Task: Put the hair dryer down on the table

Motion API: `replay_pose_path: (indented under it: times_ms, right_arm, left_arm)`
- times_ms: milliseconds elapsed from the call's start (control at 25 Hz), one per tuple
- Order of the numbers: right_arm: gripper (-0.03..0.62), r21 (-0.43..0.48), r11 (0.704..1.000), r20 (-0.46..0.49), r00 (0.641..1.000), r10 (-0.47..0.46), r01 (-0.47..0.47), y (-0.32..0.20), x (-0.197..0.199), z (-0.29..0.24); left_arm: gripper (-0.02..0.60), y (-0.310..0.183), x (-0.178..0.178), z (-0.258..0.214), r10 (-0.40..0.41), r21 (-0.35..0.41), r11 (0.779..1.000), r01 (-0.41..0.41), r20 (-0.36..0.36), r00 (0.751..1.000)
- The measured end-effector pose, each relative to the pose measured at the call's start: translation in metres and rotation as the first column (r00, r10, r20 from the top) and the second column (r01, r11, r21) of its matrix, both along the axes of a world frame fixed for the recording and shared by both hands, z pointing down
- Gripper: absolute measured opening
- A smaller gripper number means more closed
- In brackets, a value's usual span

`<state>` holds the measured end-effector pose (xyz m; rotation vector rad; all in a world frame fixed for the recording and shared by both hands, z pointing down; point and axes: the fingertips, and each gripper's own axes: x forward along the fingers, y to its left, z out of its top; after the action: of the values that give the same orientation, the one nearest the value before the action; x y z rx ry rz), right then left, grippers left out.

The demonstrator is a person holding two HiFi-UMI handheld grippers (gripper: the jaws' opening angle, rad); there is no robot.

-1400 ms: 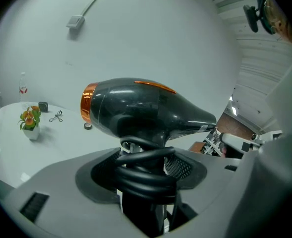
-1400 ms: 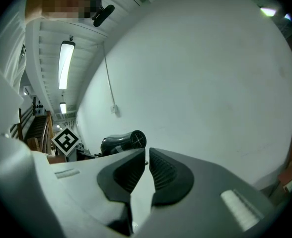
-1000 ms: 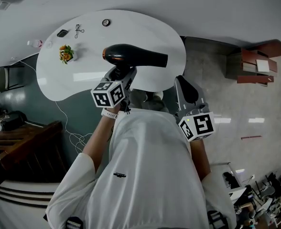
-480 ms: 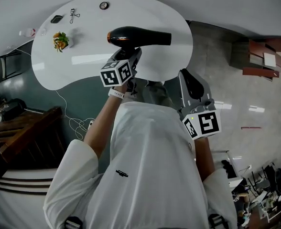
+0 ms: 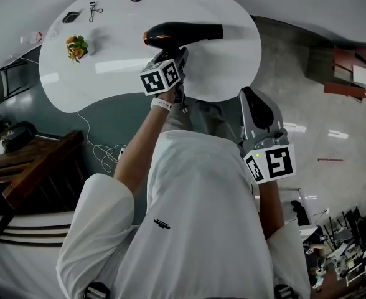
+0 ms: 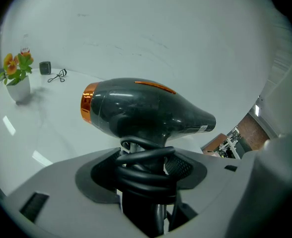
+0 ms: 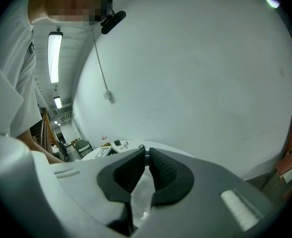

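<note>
The dryer (image 5: 183,33) is being gripped by the left claw (image 6: 146,168) at its cord-wrapped handle, the jaws standing wide around it; it is being held over the white surface (image 5: 108,73), barrel level, orange end toward a small plant (image 5: 77,47); contact with the surface cannot be told; the right claw (image 7: 147,158) is being held closed and empty, off the surface.

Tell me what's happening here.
A person holds a hand-held gripper in each hand. The left hand-held gripper clamps the black hair dryer by its cord-wrapped handle, above the white table, not yet set down. The right hand-held gripper is shut and empty, beside the person's body.
</note>
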<state>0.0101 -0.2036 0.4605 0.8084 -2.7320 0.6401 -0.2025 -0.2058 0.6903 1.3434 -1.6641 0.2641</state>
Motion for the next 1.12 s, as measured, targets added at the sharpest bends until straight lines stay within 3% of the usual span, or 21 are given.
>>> replay_pose_path:
  times_ms: [800, 1120]
  right_arm:
    - [0.021, -0.027, 0.998, -0.020, 0.998, 0.055, -0.055, -0.009, -0.006, 0.011]
    - [0.021, -0.017, 0.998, -0.004, 0.998, 0.059, -0.059, -0.009, -0.008, 0.005]
  left_arm:
    - [0.278, -0.013, -0.021, 0.047, -0.047, -0.101, 0.993, 0.054, 0.079, 0.996]
    - [0.279, -0.014, -0.019, 0.048, -0.029, -0.135, 0.989, 0.054, 0.178, 0.984]
